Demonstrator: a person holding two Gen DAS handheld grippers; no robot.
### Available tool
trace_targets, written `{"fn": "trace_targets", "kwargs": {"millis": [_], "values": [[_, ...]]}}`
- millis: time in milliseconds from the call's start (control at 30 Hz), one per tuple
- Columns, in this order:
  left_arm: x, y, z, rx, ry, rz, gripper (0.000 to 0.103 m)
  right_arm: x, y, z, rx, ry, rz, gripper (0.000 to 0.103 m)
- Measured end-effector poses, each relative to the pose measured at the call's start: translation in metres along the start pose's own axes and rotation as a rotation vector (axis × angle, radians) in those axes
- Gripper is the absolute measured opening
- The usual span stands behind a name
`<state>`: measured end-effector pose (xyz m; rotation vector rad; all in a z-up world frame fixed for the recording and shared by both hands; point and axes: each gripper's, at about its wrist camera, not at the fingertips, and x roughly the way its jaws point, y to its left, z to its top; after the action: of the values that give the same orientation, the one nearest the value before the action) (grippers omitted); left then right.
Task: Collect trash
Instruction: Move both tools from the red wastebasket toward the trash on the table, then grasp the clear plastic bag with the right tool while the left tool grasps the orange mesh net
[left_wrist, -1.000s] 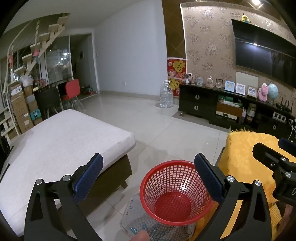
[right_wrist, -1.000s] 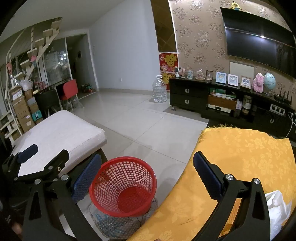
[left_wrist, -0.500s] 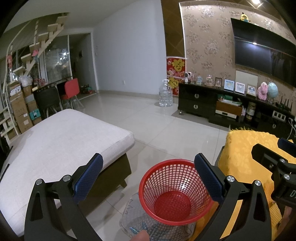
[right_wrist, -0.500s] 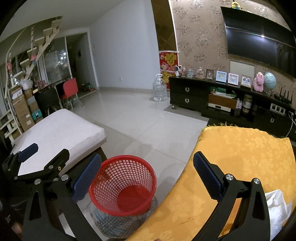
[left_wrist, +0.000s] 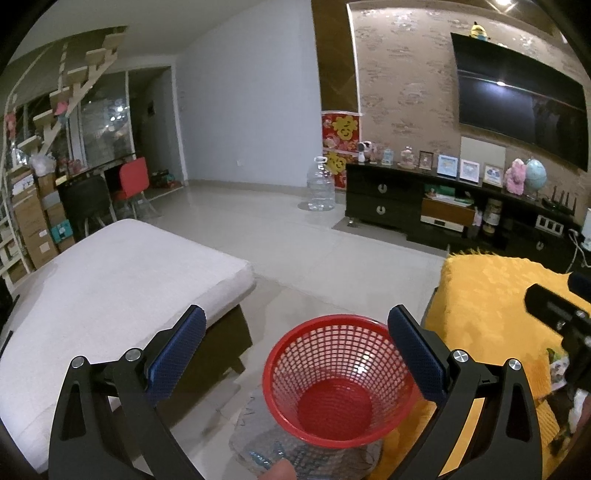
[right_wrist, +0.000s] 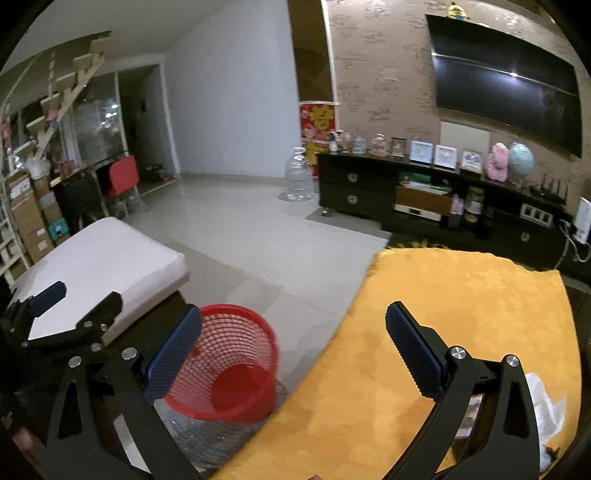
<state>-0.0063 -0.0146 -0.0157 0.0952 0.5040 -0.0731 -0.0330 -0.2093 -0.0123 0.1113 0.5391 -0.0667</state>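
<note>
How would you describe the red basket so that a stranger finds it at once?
Look at the floor in the gap between the white cushioned bench and the table with the yellow cloth. There stands a round red mesh basket, empty and open at the top. It is the only red container on the floor.

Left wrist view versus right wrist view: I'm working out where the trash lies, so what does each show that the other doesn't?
Only the left wrist view looks straight down into the red basket, which appears empty, with the right gripper's body at its right edge. Only the right wrist view shows white crumpled trash on the yellow cloth by its right finger, plus the left gripper from the side. Both show the basket on the floor between the white cushion and the cloth, and both grippers open and empty.
</note>
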Motion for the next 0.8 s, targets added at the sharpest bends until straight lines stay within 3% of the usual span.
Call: {"fn": "trace_targets", "kwargs": {"millis": [300,500,800], "values": [[-0.008,-0.034,0.001,0.055,0.007,-0.096,0.095,-0.036,-0.072,-0.008,0.089,-0.022,-0.146,0.097],[-0.011,-0.072,-0.005,0.104,0.04,-0.192,0.095,-0.063,-0.119,-0.033,0.157,-0.002,-0.256,0.097],[-0.008,-0.138,-0.019,0.208,0.088,-0.294,0.095,-0.093,-0.17,-0.069,0.269,0.031,-0.348,0.097]]}}
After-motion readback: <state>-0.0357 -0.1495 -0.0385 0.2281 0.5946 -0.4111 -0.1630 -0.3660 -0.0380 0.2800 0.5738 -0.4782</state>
